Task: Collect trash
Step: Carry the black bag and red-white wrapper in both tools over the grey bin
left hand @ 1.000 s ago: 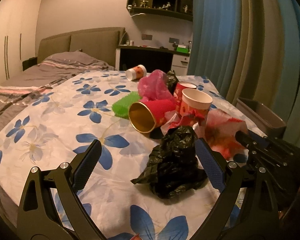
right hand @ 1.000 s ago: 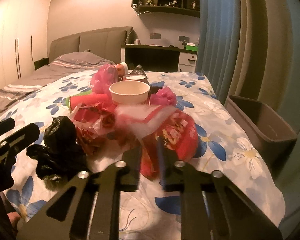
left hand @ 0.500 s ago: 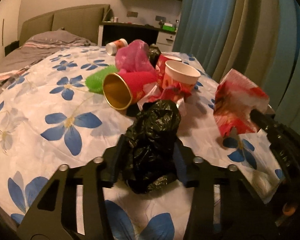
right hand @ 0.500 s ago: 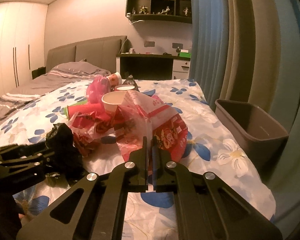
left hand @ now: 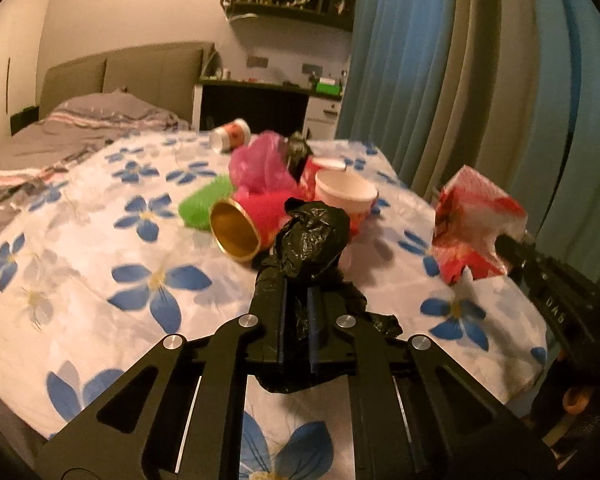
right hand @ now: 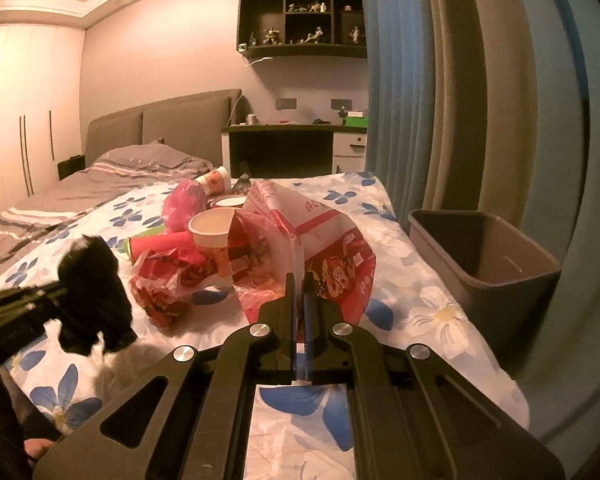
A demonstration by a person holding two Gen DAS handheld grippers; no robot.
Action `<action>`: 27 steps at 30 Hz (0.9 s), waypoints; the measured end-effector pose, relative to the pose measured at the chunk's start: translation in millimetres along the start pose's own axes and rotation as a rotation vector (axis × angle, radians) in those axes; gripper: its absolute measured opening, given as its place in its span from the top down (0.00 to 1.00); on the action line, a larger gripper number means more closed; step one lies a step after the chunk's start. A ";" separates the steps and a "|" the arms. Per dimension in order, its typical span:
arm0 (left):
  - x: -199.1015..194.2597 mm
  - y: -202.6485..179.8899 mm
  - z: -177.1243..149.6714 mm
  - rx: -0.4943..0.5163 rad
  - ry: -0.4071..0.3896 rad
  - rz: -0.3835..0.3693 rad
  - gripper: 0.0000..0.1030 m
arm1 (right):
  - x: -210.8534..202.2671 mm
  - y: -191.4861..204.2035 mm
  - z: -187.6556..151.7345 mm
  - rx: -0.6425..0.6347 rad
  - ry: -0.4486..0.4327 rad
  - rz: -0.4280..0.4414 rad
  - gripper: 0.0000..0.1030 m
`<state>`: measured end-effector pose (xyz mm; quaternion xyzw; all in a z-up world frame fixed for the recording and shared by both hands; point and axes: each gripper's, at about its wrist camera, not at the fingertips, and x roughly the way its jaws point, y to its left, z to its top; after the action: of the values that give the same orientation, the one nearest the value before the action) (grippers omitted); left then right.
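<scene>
My left gripper (left hand: 296,292) has its jaws closing on a crumpled black plastic bag (left hand: 312,232), and the pads press its lower part while the rest bulges above the fingers. The black plastic bag (right hand: 92,280) also shows at the left of the right wrist view, off the sheet, with the left gripper (right hand: 28,300) behind it. My right gripper (right hand: 300,280) is shut on a red printed snack bag (right hand: 332,240), which stands up above the bed. From the left wrist the same red snack bag (left hand: 472,220) hangs at the right.
A grey bin (right hand: 484,248) stands open beside the bed's right edge, by the blue curtain. On the floral sheet (left hand: 100,240) lie a red cup with gold inside (left hand: 236,236), a white paper cup (left hand: 346,194), a pink bag (left hand: 260,164), a green piece (left hand: 204,200) and a crumpled red wrapper (right hand: 168,280).
The left jaws went from wide open around the black bag to pinching it and raising it. The right gripper lifted the red snack bag off the trash pile.
</scene>
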<state>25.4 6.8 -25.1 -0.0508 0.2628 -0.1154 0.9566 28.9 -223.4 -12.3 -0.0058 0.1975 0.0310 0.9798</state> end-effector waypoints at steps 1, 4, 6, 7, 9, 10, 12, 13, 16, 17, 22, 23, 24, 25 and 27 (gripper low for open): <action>-1.5 -2.0 4.0 0.005 -0.009 -0.001 0.93 | -1.3 -0.9 0.2 0.001 -0.004 -0.002 0.97; -3.9 -10.0 15.4 0.022 -0.035 -0.006 0.93 | -7.7 -6.2 4.1 -0.001 -0.027 -0.015 0.97; -3.2 -17.8 23.2 0.038 -0.051 -0.015 0.93 | -11.6 -10.5 6.0 -0.003 -0.042 -0.027 0.97; -2.2 -24.7 29.1 0.048 -0.063 -0.028 0.93 | -13.2 -12.4 7.4 -0.002 -0.048 -0.033 0.97; -0.6 -36.3 37.8 0.068 -0.083 -0.045 0.93 | -16.4 -21.5 12.3 0.004 -0.066 -0.053 0.97; 1.9 -45.6 44.3 0.085 -0.099 -0.056 0.93 | -17.0 -27.7 15.2 0.008 -0.076 -0.064 0.97; 8.8 -59.7 53.7 0.109 -0.118 -0.071 0.93 | -17.9 -40.1 20.9 0.017 -0.093 -0.089 0.97; 13.1 -67.6 58.7 0.120 -0.125 -0.080 0.93 | -18.4 -45.3 22.7 0.020 -0.101 -0.098 0.97; 33.3 -93.9 78.4 0.135 -0.142 -0.117 0.93 | -20.4 -66.6 33.2 0.027 -0.141 -0.152 0.97; 39.0 -100.9 83.3 0.137 -0.143 -0.128 0.93 | -20.7 -72.1 34.9 0.030 -0.149 -0.164 0.97; 77.4 -144.9 102.1 0.180 -0.152 -0.173 0.93 | -12.7 -112.3 45.6 0.053 -0.171 -0.234 0.97; 85.8 -153.8 104.7 0.188 -0.151 -0.182 0.93 | -10.8 -120.2 45.9 0.058 -0.170 -0.241 0.97; 92.0 -160.6 105.5 0.192 -0.149 -0.192 0.93 | -8.3 -127.7 46.9 0.062 -0.170 -0.251 0.97; 101.9 -168.6 107.9 0.195 -0.145 -0.201 0.93 | -5.3 -135.2 47.6 0.067 -0.171 -0.262 0.97; 116.9 -181.1 111.8 0.191 -0.136 -0.217 0.93 | -0.1 -148.3 48.6 0.075 -0.171 -0.274 0.97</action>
<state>145.4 -193.4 41.9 0.0048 0.1782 -0.2387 0.9546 57.0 -370.2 32.4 0.0067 0.1119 -0.1097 0.9876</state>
